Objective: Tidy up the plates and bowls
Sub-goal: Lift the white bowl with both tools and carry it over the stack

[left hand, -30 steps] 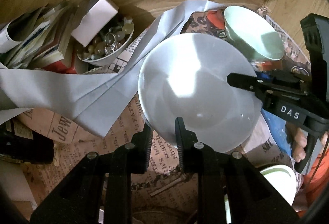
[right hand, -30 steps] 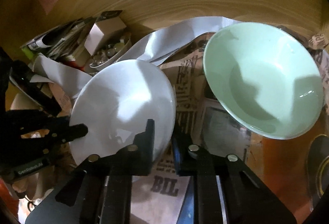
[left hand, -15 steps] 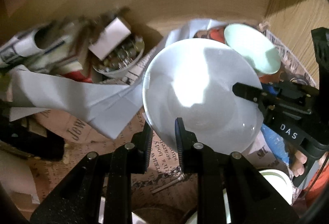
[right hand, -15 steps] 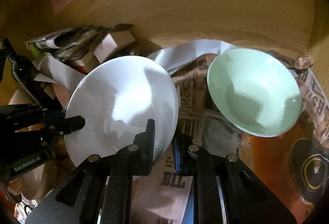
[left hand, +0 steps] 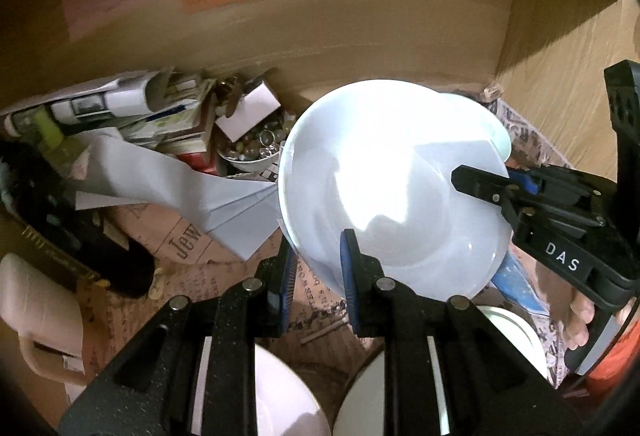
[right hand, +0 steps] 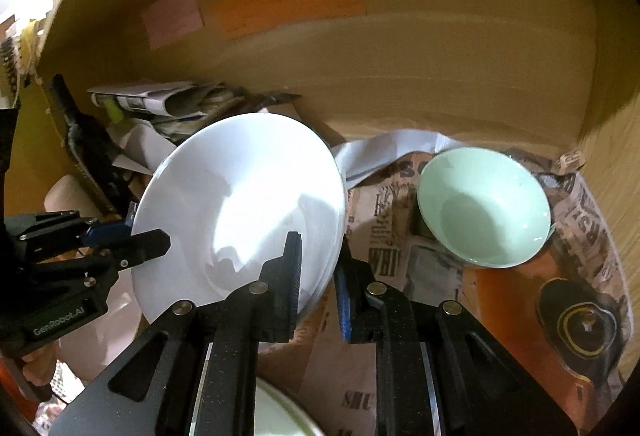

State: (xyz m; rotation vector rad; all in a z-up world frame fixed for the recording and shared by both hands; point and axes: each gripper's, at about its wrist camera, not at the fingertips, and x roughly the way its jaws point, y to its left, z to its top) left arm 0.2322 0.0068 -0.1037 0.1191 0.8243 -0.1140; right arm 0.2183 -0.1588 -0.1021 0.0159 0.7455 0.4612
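A large white plate (left hand: pixel 384 179) is held in the air between both grippers, tilted. My left gripper (left hand: pixel 316 268) is shut on its near rim. My right gripper (right hand: pixel 318 280) is shut on the opposite rim of the white plate (right hand: pixel 240 211); it also shows from the side in the left wrist view (left hand: pixel 480 191). A pale green bowl (right hand: pixel 486 207) sits on newspaper at the right; in the left wrist view only a sliver of its rim (left hand: pixel 505 143) shows behind the plate.
I am inside a cardboard box (right hand: pixel 440 55) with coloured notes on its back wall. A bowl of small trinkets (left hand: pixel 252 151), rolled papers (left hand: pixel 120 107) and a white sheet (left hand: pixel 180 183) lie at the left. Other white dishes (left hand: pixel 516 332) sit below.
Both grippers have lifted the white plate up and back from the newspaper. The green bowl stays put and now looks smaller and lower.
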